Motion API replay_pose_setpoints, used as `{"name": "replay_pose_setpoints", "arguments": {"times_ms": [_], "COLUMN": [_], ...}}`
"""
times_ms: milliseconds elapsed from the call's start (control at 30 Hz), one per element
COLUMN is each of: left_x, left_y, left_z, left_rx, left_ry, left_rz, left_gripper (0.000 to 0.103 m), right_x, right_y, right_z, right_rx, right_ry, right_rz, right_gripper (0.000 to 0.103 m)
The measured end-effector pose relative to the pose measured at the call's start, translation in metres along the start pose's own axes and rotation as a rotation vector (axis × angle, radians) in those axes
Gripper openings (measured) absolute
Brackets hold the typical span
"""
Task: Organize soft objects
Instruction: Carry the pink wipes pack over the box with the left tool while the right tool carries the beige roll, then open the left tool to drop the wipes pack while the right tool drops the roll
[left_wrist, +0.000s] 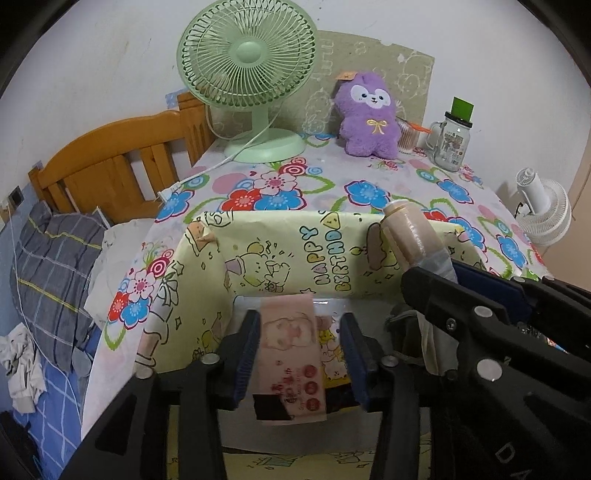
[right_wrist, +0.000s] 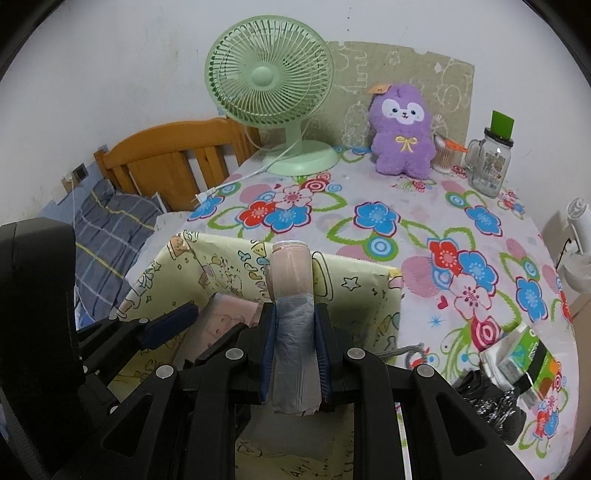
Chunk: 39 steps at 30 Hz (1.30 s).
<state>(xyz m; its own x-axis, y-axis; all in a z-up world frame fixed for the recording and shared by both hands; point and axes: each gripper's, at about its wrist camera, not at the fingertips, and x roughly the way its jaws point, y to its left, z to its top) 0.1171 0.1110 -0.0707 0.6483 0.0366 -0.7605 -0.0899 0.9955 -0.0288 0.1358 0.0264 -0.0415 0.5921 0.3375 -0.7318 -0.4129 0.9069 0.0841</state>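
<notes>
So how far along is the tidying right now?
Midway. The left gripper stands open around a pink tissue pack over the yellow box, apparently just let go. The right gripper clamps a roll of plastic bags, not yet in. The purple plush sits untouched.

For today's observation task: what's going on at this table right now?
A person is sorting soft items into a yellow birthday-print box. The right hand-held gripper is shut on a roll of plastic bags above the box. The left hand-held gripper stands open around a pink tissue packet.
</notes>
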Motion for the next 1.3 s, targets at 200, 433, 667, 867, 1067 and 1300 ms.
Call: {"name": "replay_pose_setpoints", "arguments": {"times_ms": [200, 433, 667, 867, 1067, 1300], "left_x": [-0.001, -0.009, -0.021, -0.035, -0.047, -0.058], "left_y": [0.0, -0.005, -0.013, -0.021, -0.032, -0.046], "left_z": [-0.001, -0.003, -0.005, -0.007, -0.008, -0.012], "left_rx": [0.007, 0.008, 0.013, 0.026, 0.042, 0.065], "left_ry": [0.002, -0.013, -0.036, -0.063, -0.087, -0.117], "left_rz": [-0.018, -0.023, -0.016, -0.017, -0.016, -0.018], "left_gripper": [0.059, 0.071, 0.074, 0.074, 0.078, 0.084], "right_x": [0.008, -0.004, -0.019, -0.036, -0.053, -0.069], "right_y": [-0.001, -0.006, -0.006, -0.01, -0.017, -0.027], "right_z": [-0.001, -0.005, -0.01, -0.014, -0.019, -0.027], "right_rx": [-0.008, 0.001, -0.02, -0.019, -0.009, 0.0], "right_ry": [0.028, -0.008, -0.043, -0.072, -0.101, -0.128], "right_rz": [-0.021, -0.052, -0.08, -0.083, -0.093, -0.108], "right_gripper": [0.038, 0.064, 0.069, 0.072, 0.074, 0.078]}}
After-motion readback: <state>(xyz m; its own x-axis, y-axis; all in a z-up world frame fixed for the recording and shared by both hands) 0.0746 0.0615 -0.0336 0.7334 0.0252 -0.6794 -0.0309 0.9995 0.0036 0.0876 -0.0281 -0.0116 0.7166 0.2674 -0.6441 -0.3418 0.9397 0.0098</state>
